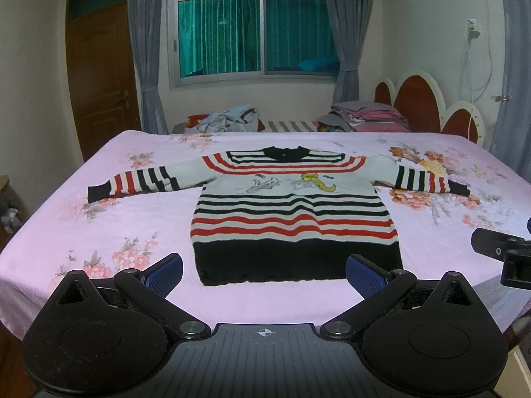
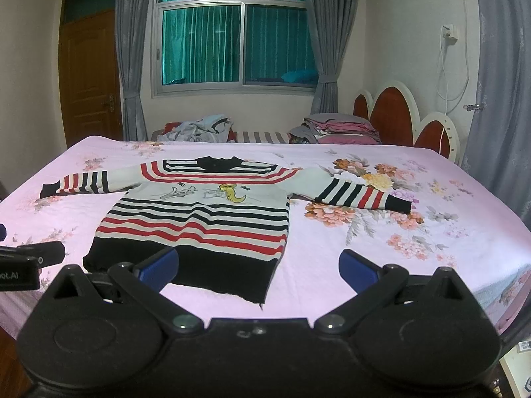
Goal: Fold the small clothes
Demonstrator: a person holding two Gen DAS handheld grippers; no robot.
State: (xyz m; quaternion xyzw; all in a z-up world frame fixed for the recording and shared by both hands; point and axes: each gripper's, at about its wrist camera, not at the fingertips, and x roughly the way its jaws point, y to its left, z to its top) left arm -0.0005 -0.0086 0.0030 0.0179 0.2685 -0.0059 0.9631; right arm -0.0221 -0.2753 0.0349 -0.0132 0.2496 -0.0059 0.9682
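Observation:
A small striped sweater (image 1: 292, 212) in white, red and black lies flat on the pink flowered bed sheet (image 1: 132, 219), front up, both sleeves spread out, black hem toward me. It also shows in the right wrist view (image 2: 199, 219). My left gripper (image 1: 264, 273) is open and empty, just short of the hem, its blue pads either side of the hem's width. My right gripper (image 2: 259, 267) is open and empty, near the hem's right corner. The right gripper also shows in the left wrist view (image 1: 504, 255), at the right edge.
A heap of loose clothes (image 1: 229, 117) and a stack of folded bedding (image 1: 365, 116) lie beyond the far edge of the bed. A red and white headboard (image 1: 428, 102) stands at the right. A wooden door (image 1: 99, 76) is at the left.

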